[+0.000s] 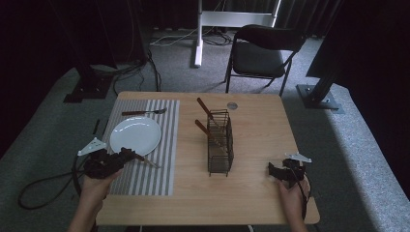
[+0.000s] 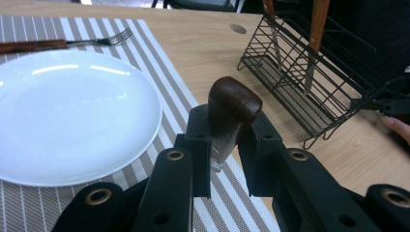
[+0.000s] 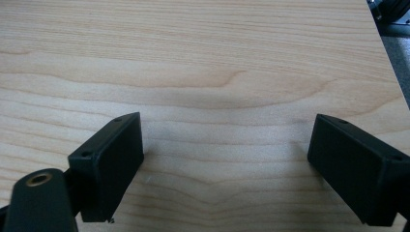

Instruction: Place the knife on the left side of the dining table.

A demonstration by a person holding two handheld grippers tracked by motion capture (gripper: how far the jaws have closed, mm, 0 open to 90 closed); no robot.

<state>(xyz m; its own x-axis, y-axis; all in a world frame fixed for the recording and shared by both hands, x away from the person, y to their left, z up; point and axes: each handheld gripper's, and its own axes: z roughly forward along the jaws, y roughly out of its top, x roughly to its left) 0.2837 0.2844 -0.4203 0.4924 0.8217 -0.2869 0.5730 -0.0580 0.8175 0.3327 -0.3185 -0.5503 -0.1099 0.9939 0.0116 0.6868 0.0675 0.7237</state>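
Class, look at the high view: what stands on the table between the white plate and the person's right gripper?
In the high view, a black wire rack holding two wooden-handled utensils stands on the table between the white plate and the right gripper.

The high view overlooks the whole table (image 1: 251, 193); both gripper views sit low and close, sharing its wood.

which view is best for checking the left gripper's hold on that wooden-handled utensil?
Left gripper view: the brown wooden handle stands close up, clamped between the left gripper jaws above the striped placemat. The high view shows the utensil small and dim, poking from that gripper beside the white plate. The right gripper view shows bare tabletop.
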